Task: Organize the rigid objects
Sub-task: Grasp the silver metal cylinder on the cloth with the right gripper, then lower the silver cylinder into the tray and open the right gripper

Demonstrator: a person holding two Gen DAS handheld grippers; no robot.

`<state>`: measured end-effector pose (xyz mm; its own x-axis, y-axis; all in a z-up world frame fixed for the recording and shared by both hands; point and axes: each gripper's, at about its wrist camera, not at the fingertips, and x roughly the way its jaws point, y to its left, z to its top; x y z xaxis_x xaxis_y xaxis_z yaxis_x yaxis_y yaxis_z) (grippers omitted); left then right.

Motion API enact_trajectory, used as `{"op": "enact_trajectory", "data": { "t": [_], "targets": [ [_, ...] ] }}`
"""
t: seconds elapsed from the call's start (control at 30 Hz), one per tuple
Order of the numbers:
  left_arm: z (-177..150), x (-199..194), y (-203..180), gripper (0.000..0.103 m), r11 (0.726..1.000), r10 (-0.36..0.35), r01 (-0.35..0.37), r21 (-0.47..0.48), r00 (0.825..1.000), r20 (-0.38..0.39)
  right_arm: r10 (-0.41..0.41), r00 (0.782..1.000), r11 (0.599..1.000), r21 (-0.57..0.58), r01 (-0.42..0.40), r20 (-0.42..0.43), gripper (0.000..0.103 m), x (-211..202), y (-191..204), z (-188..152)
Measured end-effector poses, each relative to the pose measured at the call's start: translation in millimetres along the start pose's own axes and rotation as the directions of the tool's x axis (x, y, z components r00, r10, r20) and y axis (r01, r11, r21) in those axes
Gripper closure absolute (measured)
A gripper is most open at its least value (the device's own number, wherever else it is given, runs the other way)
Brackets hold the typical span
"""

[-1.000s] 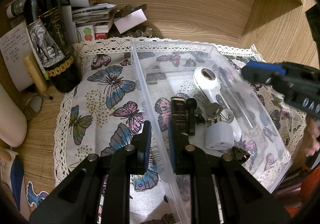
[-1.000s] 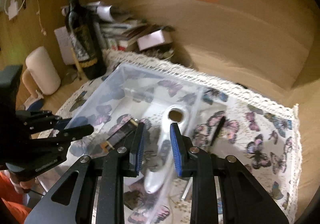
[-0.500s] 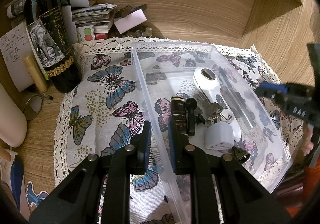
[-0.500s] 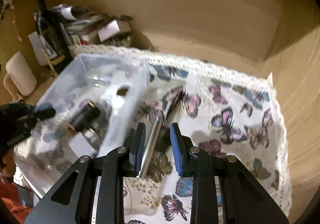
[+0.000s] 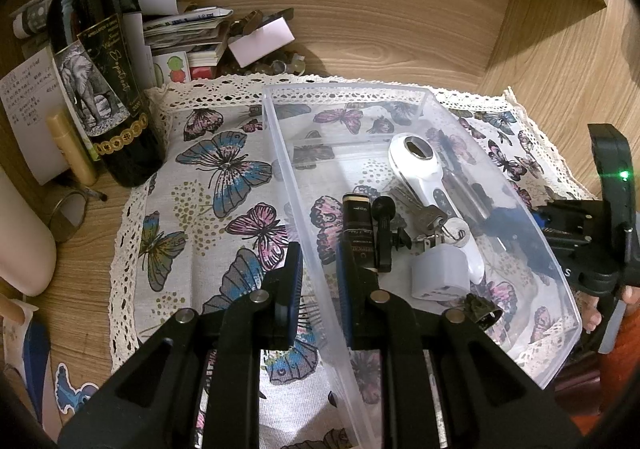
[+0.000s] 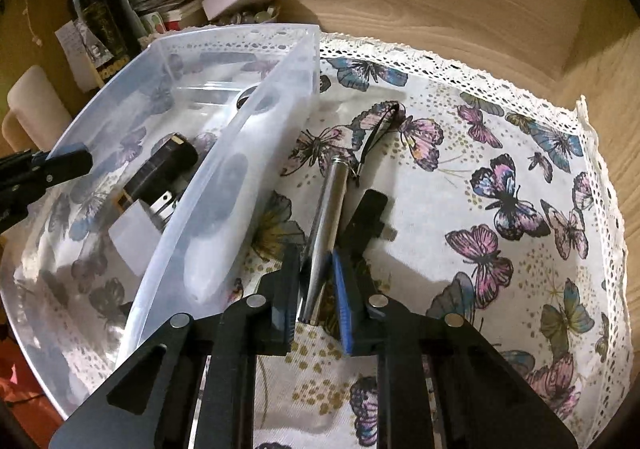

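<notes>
A clear plastic bin (image 5: 400, 97) stands on a butterfly cloth (image 5: 224, 177). My left gripper (image 5: 319, 281) is shut on the bin's left wall, one finger inside and one outside. In the bin lie a white handheld device (image 5: 424, 177), keys (image 5: 426, 215), a black and gold tube (image 5: 358, 225) and a white plug adapter (image 5: 440, 273). Outside the bin's right wall (image 6: 248, 153), my right gripper (image 6: 316, 285) is shut on a silver metal tube (image 6: 330, 205) with a black lanyard, which lies on the cloth (image 6: 500, 249). A small black stick (image 6: 368, 217) lies beside the tube.
A dark wine bottle (image 5: 100, 81), a pile of papers and small boxes (image 5: 188, 33) and a cream cylinder (image 5: 20, 241) stand at the back left. A wooden wall (image 5: 400, 9) closes the back and right. A hand (image 5: 592, 309) shows at the right edge.
My right gripper has moved from above the bin down to the cloth on its right and has shut on the silver tube. The left gripper has not moved.
</notes>
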<state>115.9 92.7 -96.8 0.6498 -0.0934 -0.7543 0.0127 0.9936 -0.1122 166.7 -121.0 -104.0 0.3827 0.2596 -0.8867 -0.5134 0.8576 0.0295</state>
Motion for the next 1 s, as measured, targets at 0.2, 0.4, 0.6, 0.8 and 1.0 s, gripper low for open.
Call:
{"op": "enact_trajectory", "data": {
  "t": [0.2, 0.4, 0.6, 0.8, 1.0],
  "targets": [
    [0, 0, 0, 0.086, 1.000, 0.000, 0.000, 0.001, 1.000, 0.000, -0.004, 1.000, 1.000, 0.006, 0.004, -0.013, 0.088, 15, -5, 5],
    [0, 0, 0, 0.086, 1.000, 0.000, 0.000, 0.001, 1.000, -0.001, -0.025, 1.000, 1.000, 0.017, 0.024, 0.018, 0.089, 8, -8, 7],
    [0, 0, 0, 0.086, 1.000, 0.000, 0.000, 0.001, 1.000, 0.000, -0.042, 0.992, 0.998, 0.046, 0.037, 0.117, 0.089, -28, -16, 16],
    [0, -1, 1, 0.086, 1.000, 0.000, 0.000, 0.001, 1.000, 0.000, -0.057, 0.972, 0.998, 0.032, 0.051, 0.229, 0.089, -70, -13, 29],
    [1, 0, 1, 0.086, 1.000, 0.000, 0.000, 0.001, 1.000, 0.000, -0.043, 0.948, 0.999, 0.016, 0.040, 0.315, 0.089, -100, -3, 40]
  ]
}}
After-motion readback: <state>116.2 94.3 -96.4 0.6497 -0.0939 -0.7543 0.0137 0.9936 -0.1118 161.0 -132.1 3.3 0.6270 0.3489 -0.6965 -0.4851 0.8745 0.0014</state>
